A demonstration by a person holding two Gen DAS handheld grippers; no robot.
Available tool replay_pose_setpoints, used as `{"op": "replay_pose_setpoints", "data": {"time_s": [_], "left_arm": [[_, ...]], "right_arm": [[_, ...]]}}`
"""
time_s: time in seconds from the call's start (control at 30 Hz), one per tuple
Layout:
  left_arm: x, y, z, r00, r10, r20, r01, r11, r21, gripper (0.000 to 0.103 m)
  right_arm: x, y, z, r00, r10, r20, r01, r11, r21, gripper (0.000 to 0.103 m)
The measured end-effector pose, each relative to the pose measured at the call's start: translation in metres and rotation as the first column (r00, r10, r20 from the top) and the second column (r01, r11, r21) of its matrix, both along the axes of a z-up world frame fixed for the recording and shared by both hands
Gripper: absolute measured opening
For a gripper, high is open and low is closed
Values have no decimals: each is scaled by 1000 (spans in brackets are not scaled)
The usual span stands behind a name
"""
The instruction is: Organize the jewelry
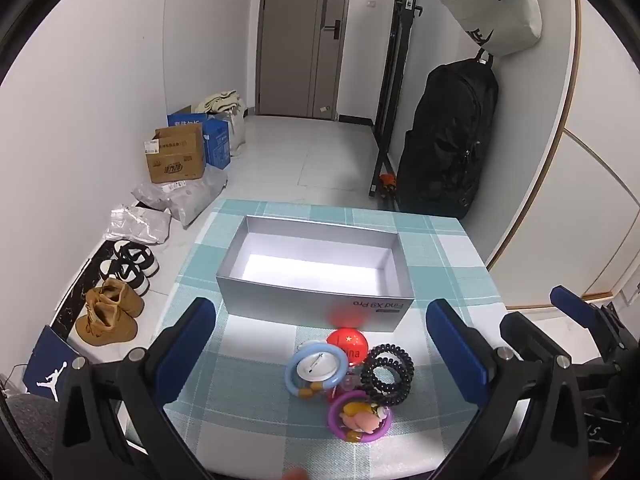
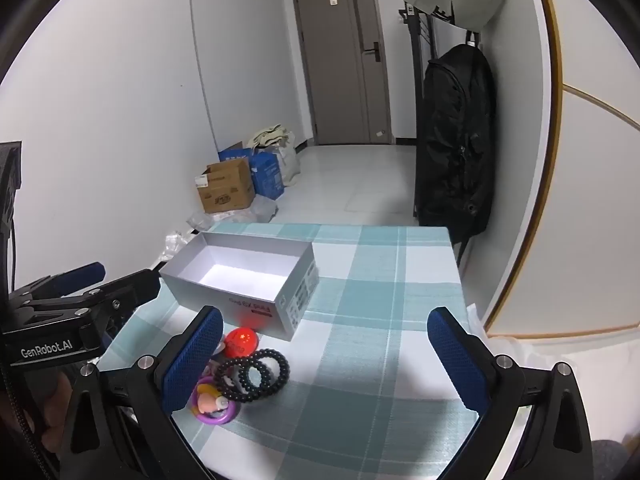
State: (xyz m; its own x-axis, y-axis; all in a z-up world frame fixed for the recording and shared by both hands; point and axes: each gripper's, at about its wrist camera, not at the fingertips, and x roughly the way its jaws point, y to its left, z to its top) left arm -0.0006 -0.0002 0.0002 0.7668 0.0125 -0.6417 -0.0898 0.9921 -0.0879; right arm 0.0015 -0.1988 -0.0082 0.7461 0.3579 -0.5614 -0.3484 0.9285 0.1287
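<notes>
An open, empty grey box stands on the checked tablecloth; it also shows in the right wrist view. In front of it lies a small pile: a red badge, a blue ring with a white badge, black spiral hair ties and a purple ring with a pink toy. The right wrist view shows the red badge, black hair ties and purple ring. My left gripper is open above the pile. My right gripper is open, just right of the pile.
The table's far edge meets a black backpack hung on a rack. On the floor at left are cardboard boxes, plastic parcels and shoes. A closed door is at the back.
</notes>
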Motion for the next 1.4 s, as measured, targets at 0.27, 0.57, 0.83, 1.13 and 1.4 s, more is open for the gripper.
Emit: {"op": "replay_pose_setpoints", "data": {"time_s": [0.27,0.57,0.83,1.13,1.4], "left_arm": [[2,-15,-10,1000,-6,-15,6,1000,10,102],[2,1,-7,1000,-16,-25,15,998,-54,102],[4,-1,-9,999,-21,-28,20,998,-62,102],[4,1,-10,999,-26,-33,23,997,-67,102],[3,3,-8,999,-20,-34,18,997,-73,102]], "right_arm": [[1,-3,-2,1000,-2,-10,2,1000,-4,103],[4,0,-3,1000,-16,-17,16,1000,-14,103],[4,2,-3,1000,1,-17,-2,1000,-18,103],[5,2,-4,1000,4,-18,-4,1000,-16,103],[5,1,-4,1000,2,-17,-2,1000,-10,103]]}}
